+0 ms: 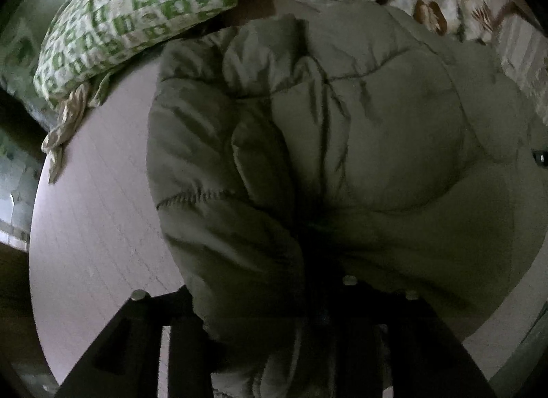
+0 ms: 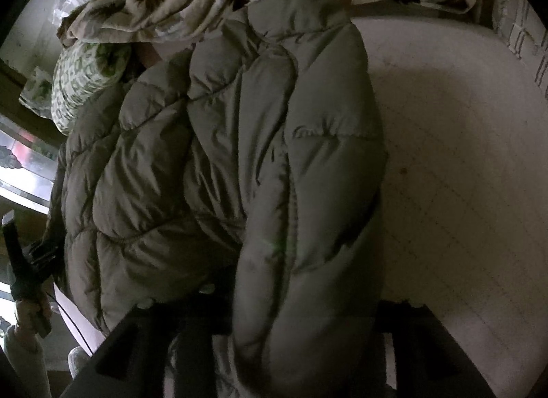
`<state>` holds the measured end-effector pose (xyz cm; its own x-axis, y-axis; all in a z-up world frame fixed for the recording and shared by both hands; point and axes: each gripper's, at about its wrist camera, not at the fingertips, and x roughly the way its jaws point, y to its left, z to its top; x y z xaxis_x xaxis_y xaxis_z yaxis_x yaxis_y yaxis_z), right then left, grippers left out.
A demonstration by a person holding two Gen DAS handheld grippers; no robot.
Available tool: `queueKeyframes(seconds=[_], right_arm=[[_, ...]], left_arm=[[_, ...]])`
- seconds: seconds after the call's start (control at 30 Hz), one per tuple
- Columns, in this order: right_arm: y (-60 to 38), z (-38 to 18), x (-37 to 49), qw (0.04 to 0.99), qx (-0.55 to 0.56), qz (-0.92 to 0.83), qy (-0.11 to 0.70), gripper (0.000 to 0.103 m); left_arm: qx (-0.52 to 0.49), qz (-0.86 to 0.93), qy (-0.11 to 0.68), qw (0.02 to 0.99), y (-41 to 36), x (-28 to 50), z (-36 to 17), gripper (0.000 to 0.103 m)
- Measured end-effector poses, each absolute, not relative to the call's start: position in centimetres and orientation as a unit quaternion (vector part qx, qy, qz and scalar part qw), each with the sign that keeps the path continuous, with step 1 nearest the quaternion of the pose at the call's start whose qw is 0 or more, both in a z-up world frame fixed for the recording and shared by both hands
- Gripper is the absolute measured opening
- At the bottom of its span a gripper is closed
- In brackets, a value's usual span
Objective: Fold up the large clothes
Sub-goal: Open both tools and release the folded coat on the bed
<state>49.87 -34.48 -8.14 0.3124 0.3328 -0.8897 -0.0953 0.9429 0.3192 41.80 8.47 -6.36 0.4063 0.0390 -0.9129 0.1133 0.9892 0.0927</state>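
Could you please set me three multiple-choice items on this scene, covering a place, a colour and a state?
1. In the left wrist view, where is the pillow relative to the jacket?
A. Upper left of it
B. Lower right of it
C. On top of it

2. What colour is the pillow's pattern?
A. Red and black
B. Green and white
C. Blue and yellow

3. How is the jacket placed?
A. Hanging on a hook
B. Packed in a bag
C. Lying on the pale surface

Answers: 1 A, it sits past the jacket's upper left edge; 2 B, green squares on white; 3 C, it rests puffed on the surface.
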Motion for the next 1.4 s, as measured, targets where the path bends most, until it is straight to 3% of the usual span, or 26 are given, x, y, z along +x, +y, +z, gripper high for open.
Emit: queueKeyframes(seconds=[0.13,0.23,0.3,0.33,0.87,1.4], right_arm=[[-34.6,-8.2,49.7,0.807,0.105,0.113,0.571,0.070],[-35.1,-7.8,49.3,0.808,0.107,0.107,0.569,0.079],[-34.3,-7.4,49.3,0.811,0.100,0.104,0.568,0.097],[-34.1,-7.0,49.1,0.813,0.096,0.102,0.564,0.101],[-31.2,0.6,42.7,0.861,0.058,0.100,0.494,0.101],[-25.3,-6.9,40.2,0.853,-0.010,0.068,0.517,0.103]], left_arm=[[0.064,-0.006,0.536,0.842,8.7,41.6,-6.2,0.053],[0.057,0.002,0.534,0.844,9.1,41.9,-6.2,0.071],[0.054,0.015,0.530,0.846,9.7,41.9,-6.0,0.085],[0.051,0.016,0.528,0.848,9.8,41.5,-5.6,0.086],[0.072,0.019,0.469,0.880,7.5,35.3,-1.2,0.089],[0.049,0.033,0.463,0.884,6.4,35.3,-5.7,0.095]])
